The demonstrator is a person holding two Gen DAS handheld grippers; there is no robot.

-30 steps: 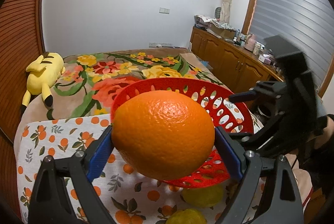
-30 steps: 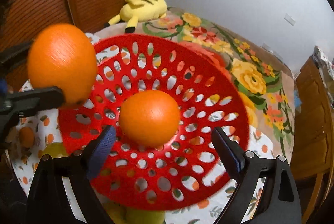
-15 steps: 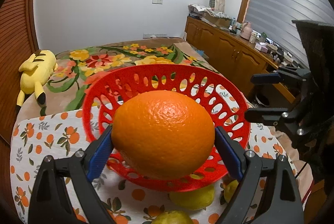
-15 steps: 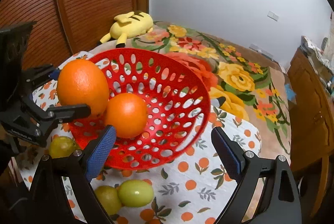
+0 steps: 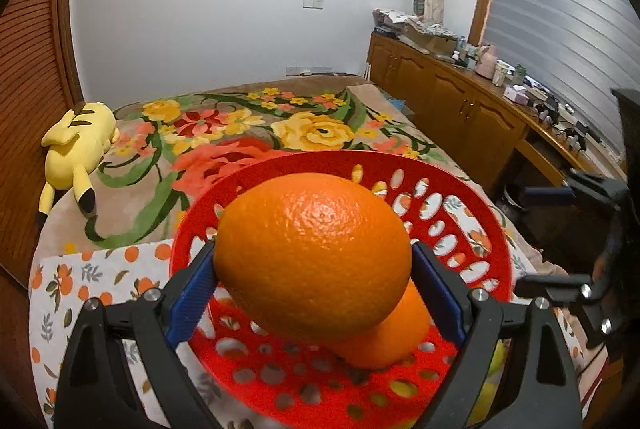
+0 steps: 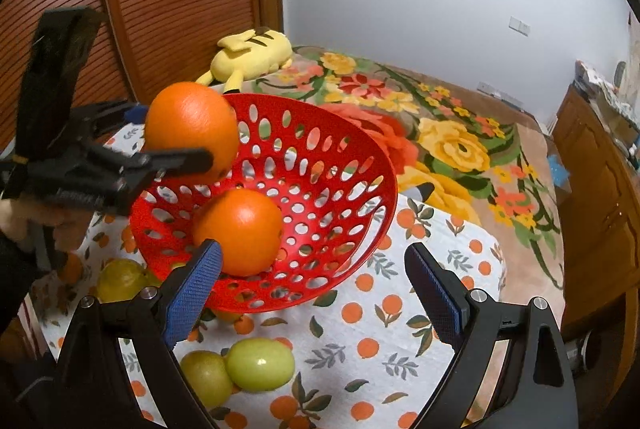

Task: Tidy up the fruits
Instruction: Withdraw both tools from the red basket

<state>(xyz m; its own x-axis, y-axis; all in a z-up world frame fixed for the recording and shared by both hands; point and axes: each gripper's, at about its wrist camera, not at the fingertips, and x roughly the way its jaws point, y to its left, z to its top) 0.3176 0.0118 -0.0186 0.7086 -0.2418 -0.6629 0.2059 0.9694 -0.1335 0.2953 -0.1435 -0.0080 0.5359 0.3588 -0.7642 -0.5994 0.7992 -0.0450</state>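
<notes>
My left tool (image 5: 312,265) gripped the big orange (image 5: 314,253) above the red basket (image 6: 320,133), over the second orange (image 6: 238,231) inside. Right tool (image 6: 312,281) hung wide, empty. Released there, it risked striking that fruit and bouncing over the rim.

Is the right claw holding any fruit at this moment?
No, the right claw stands open and empty above the cloth; the left claw grips an orange.

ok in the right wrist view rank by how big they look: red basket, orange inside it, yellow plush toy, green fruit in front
1. red basket
2. orange inside it
3. yellow plush toy and green fruit: unsure, the toy lies farther off.
</notes>
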